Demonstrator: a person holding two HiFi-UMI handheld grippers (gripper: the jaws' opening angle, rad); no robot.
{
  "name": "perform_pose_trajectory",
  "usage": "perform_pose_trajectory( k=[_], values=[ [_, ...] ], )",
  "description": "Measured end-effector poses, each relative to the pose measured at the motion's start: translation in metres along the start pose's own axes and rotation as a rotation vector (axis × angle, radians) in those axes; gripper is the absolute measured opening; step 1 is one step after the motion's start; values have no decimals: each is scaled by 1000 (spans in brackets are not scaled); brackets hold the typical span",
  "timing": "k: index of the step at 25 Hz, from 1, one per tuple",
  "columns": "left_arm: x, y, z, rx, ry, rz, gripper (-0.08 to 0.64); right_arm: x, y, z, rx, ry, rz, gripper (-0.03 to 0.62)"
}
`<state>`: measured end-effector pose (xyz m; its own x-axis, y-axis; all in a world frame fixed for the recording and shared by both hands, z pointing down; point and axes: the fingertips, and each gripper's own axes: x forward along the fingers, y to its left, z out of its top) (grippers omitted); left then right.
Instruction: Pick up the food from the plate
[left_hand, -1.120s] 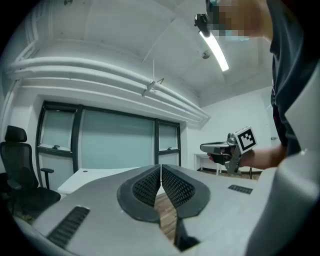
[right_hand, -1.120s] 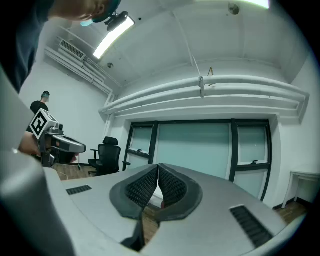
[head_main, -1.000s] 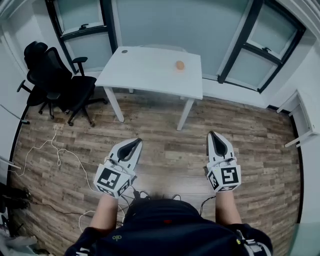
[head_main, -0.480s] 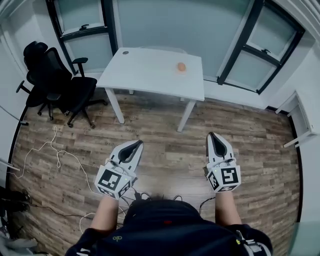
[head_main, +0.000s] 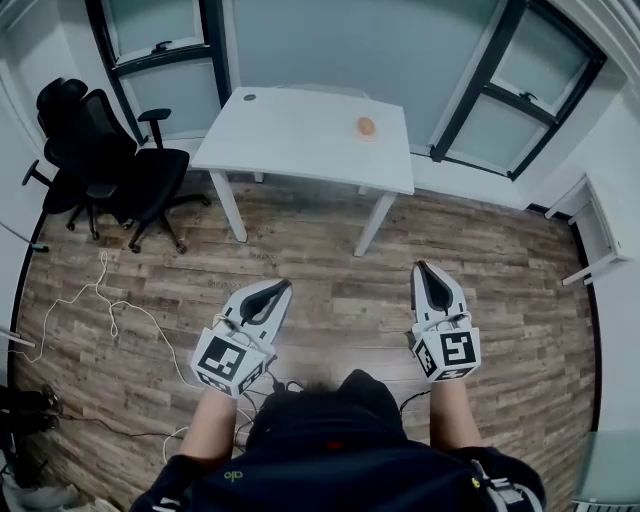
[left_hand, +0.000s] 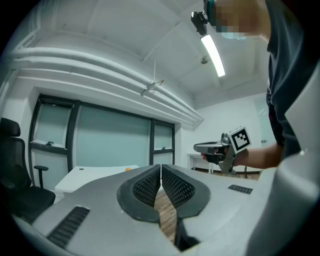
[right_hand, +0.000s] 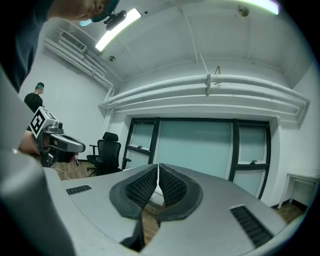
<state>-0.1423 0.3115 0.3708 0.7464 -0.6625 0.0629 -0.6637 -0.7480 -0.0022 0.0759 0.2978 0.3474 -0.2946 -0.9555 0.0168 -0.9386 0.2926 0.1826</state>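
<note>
A small orange piece of food (head_main: 366, 126) lies on a faint pale plate on the white table (head_main: 300, 145) at the far side of the room. In the left gripper view the food (left_hand: 128, 169) is a tiny orange dot on the table. My left gripper (head_main: 280, 284) and right gripper (head_main: 421, 267) hang low over the wooden floor, well short of the table. Both are shut with nothing between the jaws. Seen from the left gripper view, the right gripper (left_hand: 197, 148) floats at the right. The left gripper (right_hand: 80, 146) shows at the left of the right gripper view.
A black office chair (head_main: 110, 165) stands left of the table. Cables (head_main: 115, 320) trail over the floor at the left and near my feet. A second white table (head_main: 600, 235) stands by the right wall. Dark-framed windows line the far wall.
The view has shifted slightly, so table and chair sit a little higher and further left. Both grippers hold nearly the same place, still shut.
</note>
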Motion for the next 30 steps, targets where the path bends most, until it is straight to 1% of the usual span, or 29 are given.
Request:
perform_pose_trajectory(
  k=[2,6,12,16,18,21,25,30],
  values=[
    [-2,2,-1,12,-6,-25,26,4,5,1,-3,1,-10,28],
    [2,12,-3,-2,-10,-36,26,17,9,1,-7,13,-8,28],
    [18,40,-10,3,11,-13,26,56,5,-12,14,12,17,28],
    [43,65,-10,17,35,8,26,95,-8,-17,34,-7,35,28],
    [63,76,-5,21,42,10,26,115,-22,-18,46,-13,37,28],
    [102,88,6,27,49,7,26,140,-53,-21,65,-17,34,28],
    [168,106,23,25,48,17,26,177,-110,-33,88,-7,37,28],
    [256,112,43,37,44,22,26,221,-183,-45,107,9,67,28]
  ],
)
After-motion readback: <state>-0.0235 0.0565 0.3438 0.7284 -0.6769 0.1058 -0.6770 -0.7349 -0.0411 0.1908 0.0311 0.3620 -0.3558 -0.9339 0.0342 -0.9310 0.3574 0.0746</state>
